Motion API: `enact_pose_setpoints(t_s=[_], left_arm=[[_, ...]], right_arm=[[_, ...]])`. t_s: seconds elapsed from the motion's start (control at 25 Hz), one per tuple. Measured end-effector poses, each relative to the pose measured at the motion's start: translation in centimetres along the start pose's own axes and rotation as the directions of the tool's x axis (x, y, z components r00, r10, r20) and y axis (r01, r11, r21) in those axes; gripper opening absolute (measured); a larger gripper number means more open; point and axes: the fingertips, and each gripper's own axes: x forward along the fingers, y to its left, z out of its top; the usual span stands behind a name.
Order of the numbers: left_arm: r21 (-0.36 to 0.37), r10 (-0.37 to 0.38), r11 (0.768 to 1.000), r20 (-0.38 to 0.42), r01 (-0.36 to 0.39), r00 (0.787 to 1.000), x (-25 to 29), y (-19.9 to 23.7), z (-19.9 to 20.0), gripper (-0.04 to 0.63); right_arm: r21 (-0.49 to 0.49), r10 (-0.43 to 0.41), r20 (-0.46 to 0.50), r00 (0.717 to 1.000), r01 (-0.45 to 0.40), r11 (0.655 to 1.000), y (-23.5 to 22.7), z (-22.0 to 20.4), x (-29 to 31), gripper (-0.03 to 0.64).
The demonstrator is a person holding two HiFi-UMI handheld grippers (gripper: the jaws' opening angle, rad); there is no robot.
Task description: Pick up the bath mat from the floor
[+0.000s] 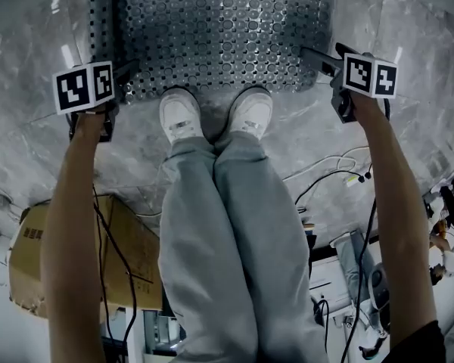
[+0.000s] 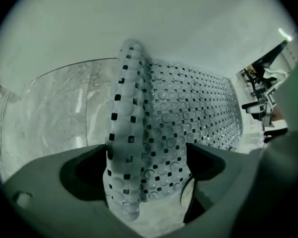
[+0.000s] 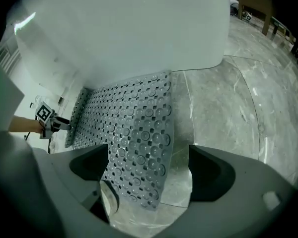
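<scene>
The grey perforated bath mat lies on the marble floor in front of my feet. My left gripper is at its near left corner and my right gripper at its near right corner. In the left gripper view the mat's edge curls up in a fold between the wide-apart jaws of the left gripper, which is open. In the right gripper view the mat's corner reaches in between the jaws of the right gripper, also open. The left gripper shows at the mat's far side there.
The person's grey-trousered legs and white shoes stand just short of the mat's near edge. A cardboard box is behind at the left, cables and gear at the right. A white tub wall rises beyond the mat.
</scene>
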Motion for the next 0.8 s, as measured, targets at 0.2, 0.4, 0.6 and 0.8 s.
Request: enact_pose_setpoints(t_s=[0.2,0.4,0.6,0.8], left_arm=[[0.012,0.044,0.999,-0.008,-0.044,0.999,1.3,3.4,0.2,0.511],[0.037,0.028,0.999,-0.007,-0.028,1.0,2.7,3.3,1.5,0.511],[0.048,0.036,0.998,-0.025,-0.035,0.999,3.8,3.1,2.7,0.511],[-0.006,0.028,1.0,-0.008,-0.028,1.0,3.6,2.2,3.7,0.366]], right_arm=[[-0.032,0.004,-0.004,1.0,-0.004,0.999,-1.2,0.9,2.3,0.518],[-0.035,0.024,0.008,1.0,-0.023,0.999,-2.0,1.9,3.2,0.5],[-0.077,0.035,-0.006,0.999,-0.035,0.996,-1.2,2.9,4.1,0.408],[-0.123,0.113,-0.047,0.992,-0.118,0.985,1.8,2.7,5.3,0.289]])
